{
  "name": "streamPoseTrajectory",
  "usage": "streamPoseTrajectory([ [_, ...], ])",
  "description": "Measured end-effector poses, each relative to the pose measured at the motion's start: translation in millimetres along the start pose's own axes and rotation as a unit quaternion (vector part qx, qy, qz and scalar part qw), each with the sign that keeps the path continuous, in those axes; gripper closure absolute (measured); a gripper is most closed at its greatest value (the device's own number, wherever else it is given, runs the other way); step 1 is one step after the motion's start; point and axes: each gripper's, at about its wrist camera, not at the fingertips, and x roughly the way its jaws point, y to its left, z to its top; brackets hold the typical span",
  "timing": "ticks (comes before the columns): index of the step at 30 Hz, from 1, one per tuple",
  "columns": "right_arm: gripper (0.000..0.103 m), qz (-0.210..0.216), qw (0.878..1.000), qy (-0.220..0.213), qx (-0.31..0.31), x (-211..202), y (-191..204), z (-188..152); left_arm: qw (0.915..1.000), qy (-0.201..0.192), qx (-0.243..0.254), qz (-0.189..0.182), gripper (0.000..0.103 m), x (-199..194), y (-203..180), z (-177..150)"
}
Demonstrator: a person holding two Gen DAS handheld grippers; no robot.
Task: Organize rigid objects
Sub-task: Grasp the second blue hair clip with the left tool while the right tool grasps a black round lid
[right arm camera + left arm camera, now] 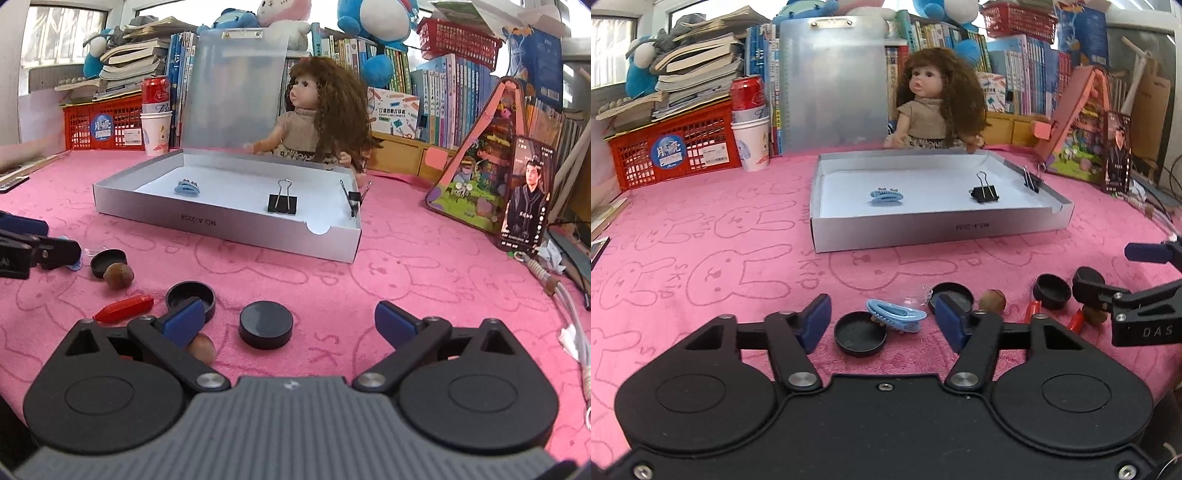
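Two blue plastic hair clips show: one inside the shallow grey cardboard box [934,229], one [895,314] on the fuzzy pink cloth [701,229] in front of it, touching a round black cap [860,334]. The left gripper [882,323] stands part open around clip and cap, pads clear. Further right of the box, the right gripper [290,323] gapes wide around a smooth black disc [266,325], untouched.

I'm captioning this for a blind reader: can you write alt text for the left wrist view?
The open left gripper straddles a blue hair clip leaning on a black cap on a pink cloth. Beyond, a shallow grey box holds another blue clip and a black binder clip.
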Motion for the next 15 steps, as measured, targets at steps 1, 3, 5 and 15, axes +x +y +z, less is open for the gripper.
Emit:
streamPoseTrajectory([
  [1,0.001,-0.002,1.0,0.0,0.001,0,0,0,1.0,0.002,0.001,-0.001,0.049,1,-1,0],
  [3,0.002,-0.006,1.0,0.002,0.002,1,-1,0,1.0,0.005,0.005,-0.004,0.052,4,-2,-1],
  [5,0.003,-0.006,1.0,0.004,0.006,2,-2,0,0.9999,0.004,0.012,-0.003,0.054,5,-4,-3],
  [15,0.013,0.002,1.0,0.009,0.02,6,-3,0,0.9992,0.001,0.039,0.004,0.057,10,-12,-5],
])
